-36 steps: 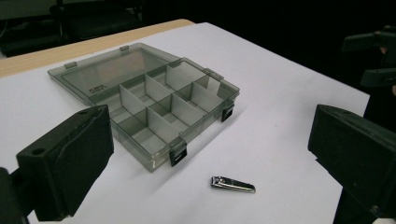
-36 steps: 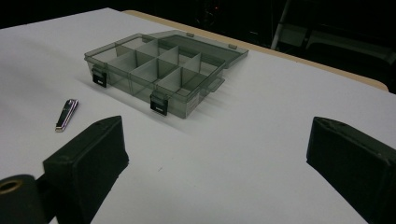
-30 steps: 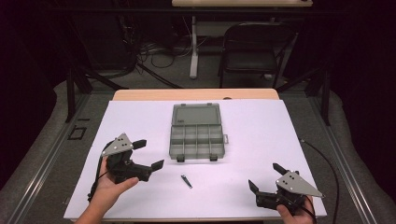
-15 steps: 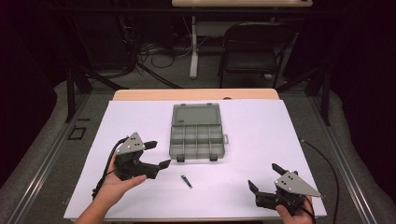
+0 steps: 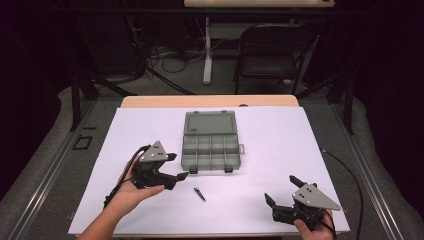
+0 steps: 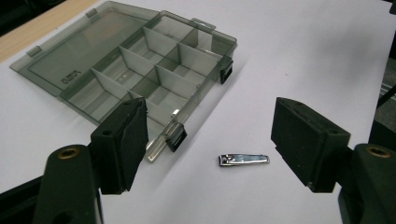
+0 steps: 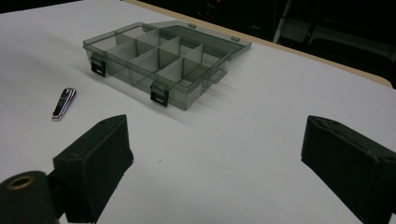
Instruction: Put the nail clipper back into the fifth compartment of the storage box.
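A small metal nail clipper [image 5: 199, 194] [image 6: 243, 160] [image 7: 64, 103] lies flat on the white sheet, just in front of an open smoky-grey compartment box [image 5: 210, 168] [image 6: 198, 99] [image 7: 125, 74]. The box's lid is folded back flat and its compartments look empty. My left gripper [image 5: 177, 166] [image 6: 212, 128] hovers left of the clipper and points at it. Its jaws have just been closing; they stand apart with nothing between the pads. At the front right, my right gripper [image 5: 281, 189] [image 7: 219, 156] is open and holds nothing.
The white sheet [image 5: 280, 135] covers most of the table, with a wooden strip [image 5: 210, 101] along the far edge. Beyond the table stand a black chair [image 5: 270, 55] and floor cables. A cable [image 5: 350, 170] trails off the table's right side.
The left hand has carried its gripper rightwards toward the clipper and the box's front left corner, and its jaws have narrowed. The right gripper has stayed put.
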{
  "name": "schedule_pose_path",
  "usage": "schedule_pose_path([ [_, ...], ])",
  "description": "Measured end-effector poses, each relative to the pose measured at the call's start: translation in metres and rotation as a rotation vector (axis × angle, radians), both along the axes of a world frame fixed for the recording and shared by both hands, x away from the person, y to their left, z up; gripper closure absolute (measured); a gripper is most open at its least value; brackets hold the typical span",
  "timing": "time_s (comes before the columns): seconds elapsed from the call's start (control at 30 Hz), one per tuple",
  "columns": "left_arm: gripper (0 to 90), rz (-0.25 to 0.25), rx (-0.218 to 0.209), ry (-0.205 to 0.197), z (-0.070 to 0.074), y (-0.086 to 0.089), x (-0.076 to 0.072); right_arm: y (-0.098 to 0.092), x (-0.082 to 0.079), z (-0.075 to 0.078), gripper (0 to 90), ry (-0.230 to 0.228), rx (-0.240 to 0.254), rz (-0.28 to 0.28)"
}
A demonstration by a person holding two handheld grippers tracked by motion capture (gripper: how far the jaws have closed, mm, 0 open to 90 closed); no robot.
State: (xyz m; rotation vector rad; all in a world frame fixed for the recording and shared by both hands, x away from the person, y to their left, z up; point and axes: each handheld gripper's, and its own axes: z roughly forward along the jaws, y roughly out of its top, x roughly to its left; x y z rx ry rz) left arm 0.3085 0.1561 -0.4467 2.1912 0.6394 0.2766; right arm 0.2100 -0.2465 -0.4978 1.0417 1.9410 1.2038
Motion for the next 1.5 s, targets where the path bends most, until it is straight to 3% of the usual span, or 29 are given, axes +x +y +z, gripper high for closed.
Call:
schedule_pose_path([
  [0.17,30.9,-0.042,0.050,0.027,-0.005,-0.009,0.004,0.000,0.000,0.000,8.4,-0.006,-0.002,0.000],
  [0.6,32.0,-0.111,0.192,0.049,-0.024,-0.033,0.011,-0.002,0.001,0.000,9.5,-0.002,0.001,0.000],
  [1.13,31.6,-0.167,0.272,0.089,-0.040,-0.047,0.016,-0.003,0.001,0.000,11.4,0.008,-0.008,0.005],
  [1.3,32.4,-0.191,0.324,0.105,-0.050,-0.051,0.019,-0.002,0.002,-0.001,12.0,0.008,-0.008,0.006],
  [1.5,32.2,-0.212,0.336,0.127,-0.055,-0.055,0.021,-0.002,0.002,0.000,12.3,0.011,-0.008,0.007],
])
